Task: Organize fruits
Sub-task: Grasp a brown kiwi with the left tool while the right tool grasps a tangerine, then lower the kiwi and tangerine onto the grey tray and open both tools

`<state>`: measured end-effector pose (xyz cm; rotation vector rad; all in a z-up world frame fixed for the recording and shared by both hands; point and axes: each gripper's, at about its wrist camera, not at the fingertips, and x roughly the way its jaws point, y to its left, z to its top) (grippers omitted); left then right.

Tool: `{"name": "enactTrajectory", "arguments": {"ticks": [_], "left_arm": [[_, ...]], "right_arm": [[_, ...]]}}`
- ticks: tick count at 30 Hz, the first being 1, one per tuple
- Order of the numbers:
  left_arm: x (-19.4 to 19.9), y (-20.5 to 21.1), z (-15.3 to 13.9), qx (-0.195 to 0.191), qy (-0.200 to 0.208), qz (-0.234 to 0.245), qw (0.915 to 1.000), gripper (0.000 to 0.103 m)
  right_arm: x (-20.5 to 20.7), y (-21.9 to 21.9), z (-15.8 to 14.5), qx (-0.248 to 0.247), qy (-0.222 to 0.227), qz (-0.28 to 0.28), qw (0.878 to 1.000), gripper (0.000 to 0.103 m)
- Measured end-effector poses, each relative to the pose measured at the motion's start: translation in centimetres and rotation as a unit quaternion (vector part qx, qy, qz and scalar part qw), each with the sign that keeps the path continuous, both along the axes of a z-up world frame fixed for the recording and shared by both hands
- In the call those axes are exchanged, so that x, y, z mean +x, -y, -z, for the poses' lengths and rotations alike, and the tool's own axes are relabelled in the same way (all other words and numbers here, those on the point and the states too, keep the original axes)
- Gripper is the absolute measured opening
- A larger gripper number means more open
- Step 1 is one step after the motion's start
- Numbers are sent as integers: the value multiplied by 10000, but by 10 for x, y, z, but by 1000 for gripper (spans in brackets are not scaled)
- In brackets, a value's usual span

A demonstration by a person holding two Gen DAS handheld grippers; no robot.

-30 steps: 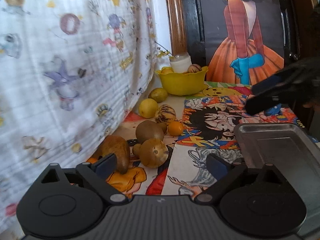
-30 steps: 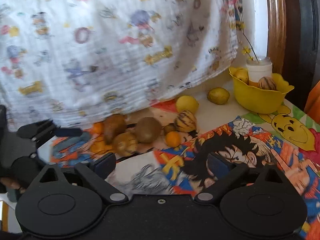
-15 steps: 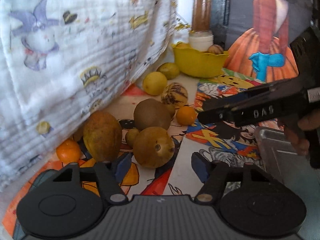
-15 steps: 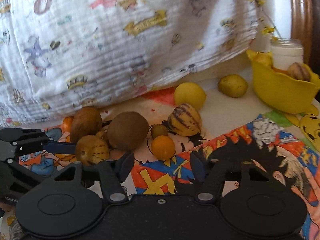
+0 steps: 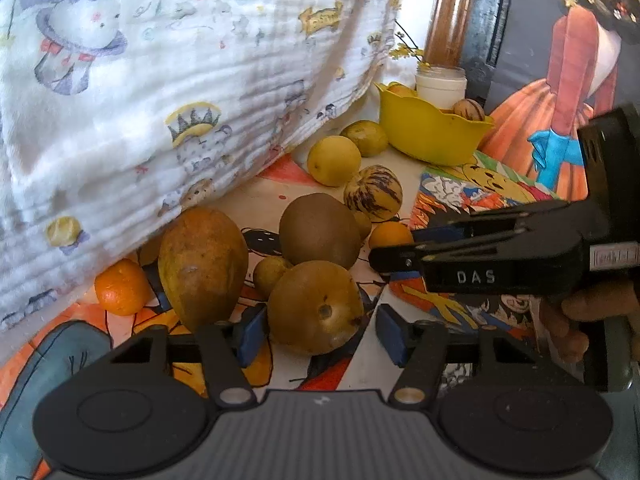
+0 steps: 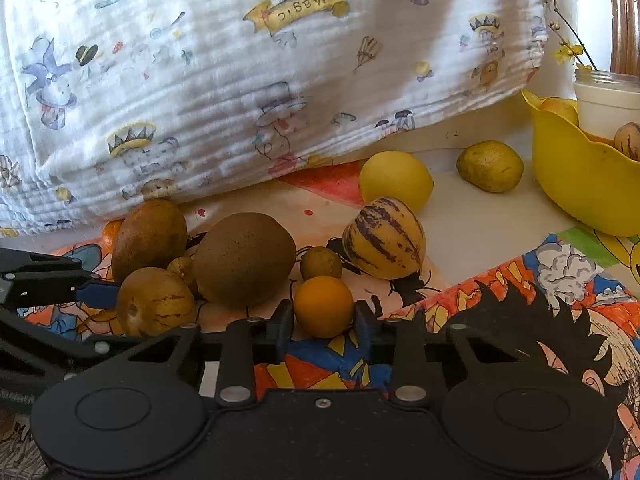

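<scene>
The yellow bowl (image 6: 576,184), far right of the right gripper (image 6: 323,326), held a white jar (image 6: 606,102) and striped fruit (image 6: 628,140), both partly cut off. That gripper was clamped on a small orange (image 6: 323,306); the left gripper (image 5: 316,332) was closing around a brown fruit (image 5: 316,306), contact unclear.

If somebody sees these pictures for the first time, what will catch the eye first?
The loose fruit heap on the cartoon-printed tablecloth, with a striped yellow fruit behind it. The right tool is shut on a small orange, while the left tool is closing around a brownish pear-like fruit. A yellow bowl stands far right.

Reads "DAS" in white letters on the right claw (image 5: 394,258); mirrored "Magic" on a yellow banner printed on the white cloth (image 6: 280,80).
</scene>
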<state>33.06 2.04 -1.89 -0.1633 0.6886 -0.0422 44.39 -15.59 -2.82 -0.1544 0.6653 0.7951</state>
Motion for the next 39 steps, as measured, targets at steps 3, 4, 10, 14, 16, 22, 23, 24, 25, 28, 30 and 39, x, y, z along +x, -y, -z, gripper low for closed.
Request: {"name": "enactTrajectory", "arguments": {"ticks": [3,4,10,14,16,22,23,24,25,28,30,39], "left_arm": [[2,-2,0,-116,-16,-112,9999,53],[1,-3,0,-152,-19,-139,9998,52],[-5,0,-4,-100,-28,-177,9998,50],[-15,10,-14,-59,89,-79,9999,49],[-20,17,-20,-37,190,-25,9998,49],[-28,50,-43,-90,428,265,9987,49],[-29,56,-46,-93,461,319,9984,49],[-30,63,-48,-93,494,389,9980,49],[-30,70,-50,-94,517,451,9976,49],[-30,87,-52,-165,535,689,9961,49],[-29,98,-51,-231,479,851,9950,49],[-14,144,-37,-178,259,1345,9904,50]], "right_arm": [[-2,1,-1,11,5,14,10000,34],[-3,2,-2,32,-6,15,10000,34],[-23,21,-19,157,64,97,9998,34],[-41,42,-38,170,192,234,9994,34],[-53,56,-48,178,277,345,9989,34],[-90,109,-71,164,574,675,9959,34],[-97,118,-72,148,624,726,9953,34],[-103,127,-73,137,662,772,9947,34],[-109,137,-72,128,688,834,9941,34],[-124,160,-66,79,738,986,9924,34],[-135,171,-58,-19,804,1055,9912,34],[-159,197,-13,-374,876,1233,9878,34]]}}
